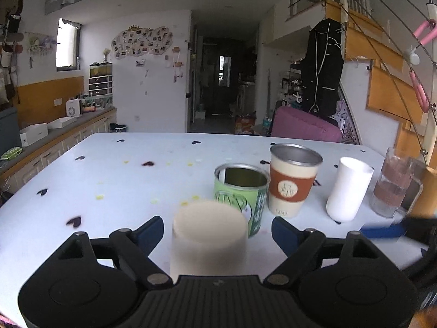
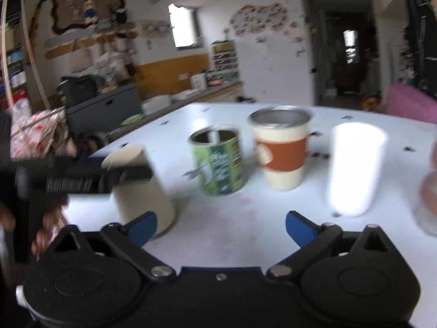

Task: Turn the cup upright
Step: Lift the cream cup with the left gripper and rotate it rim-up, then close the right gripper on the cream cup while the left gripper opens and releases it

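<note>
A beige cup (image 1: 209,236) stands upside down on the white table (image 1: 109,180), its base up. My left gripper (image 1: 217,232) is open with the cup between its blue fingers, gaps on both sides. In the right wrist view the same cup (image 2: 142,188) stands at the left, with the left gripper's finger (image 2: 95,180) across its upper part. My right gripper (image 2: 221,225) is open and empty, over bare table to the right of the cup.
Behind the beige cup stand a green tin (image 1: 240,194), a cream cup with an orange sleeve (image 1: 292,180), a white tumbler (image 1: 348,190) and a glass mug (image 1: 396,186), all upright in a row. A counter (image 1: 54,136) runs along the left.
</note>
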`<control>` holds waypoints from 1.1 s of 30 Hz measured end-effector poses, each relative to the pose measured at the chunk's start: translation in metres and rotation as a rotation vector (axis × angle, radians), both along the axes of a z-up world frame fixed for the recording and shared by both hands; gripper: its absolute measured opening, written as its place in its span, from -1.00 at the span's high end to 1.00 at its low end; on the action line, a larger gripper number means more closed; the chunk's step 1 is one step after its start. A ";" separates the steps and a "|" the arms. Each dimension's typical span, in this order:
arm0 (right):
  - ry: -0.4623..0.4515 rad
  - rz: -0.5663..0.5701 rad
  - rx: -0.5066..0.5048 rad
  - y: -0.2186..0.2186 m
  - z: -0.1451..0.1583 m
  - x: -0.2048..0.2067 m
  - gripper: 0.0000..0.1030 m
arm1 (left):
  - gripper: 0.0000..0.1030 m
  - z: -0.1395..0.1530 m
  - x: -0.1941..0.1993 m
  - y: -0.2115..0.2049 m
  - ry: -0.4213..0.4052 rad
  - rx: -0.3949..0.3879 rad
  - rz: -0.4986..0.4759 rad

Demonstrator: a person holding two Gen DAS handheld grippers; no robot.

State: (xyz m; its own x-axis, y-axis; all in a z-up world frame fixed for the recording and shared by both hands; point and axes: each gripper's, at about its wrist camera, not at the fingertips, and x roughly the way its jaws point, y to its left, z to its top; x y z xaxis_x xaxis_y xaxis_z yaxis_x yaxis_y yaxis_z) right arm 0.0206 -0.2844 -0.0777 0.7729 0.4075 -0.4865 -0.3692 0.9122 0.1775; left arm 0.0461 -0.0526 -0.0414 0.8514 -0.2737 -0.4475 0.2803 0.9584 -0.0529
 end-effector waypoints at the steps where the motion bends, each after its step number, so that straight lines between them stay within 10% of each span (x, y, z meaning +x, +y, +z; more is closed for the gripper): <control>1: 0.012 0.025 0.005 0.005 -0.003 0.001 -0.67 | -0.66 0.004 0.005 0.000 0.010 0.001 -0.010; 13: 0.183 0.395 0.132 0.064 -0.026 0.016 0.53 | -0.14 0.009 0.043 0.008 0.193 -0.058 -0.065; 24: 0.144 0.204 0.118 0.062 -0.033 0.014 0.72 | -0.10 0.006 0.004 0.010 0.146 -0.170 -0.172; 33: 0.144 0.069 0.095 0.026 -0.036 0.008 0.48 | 0.05 -0.027 0.001 0.019 0.212 -0.201 -0.147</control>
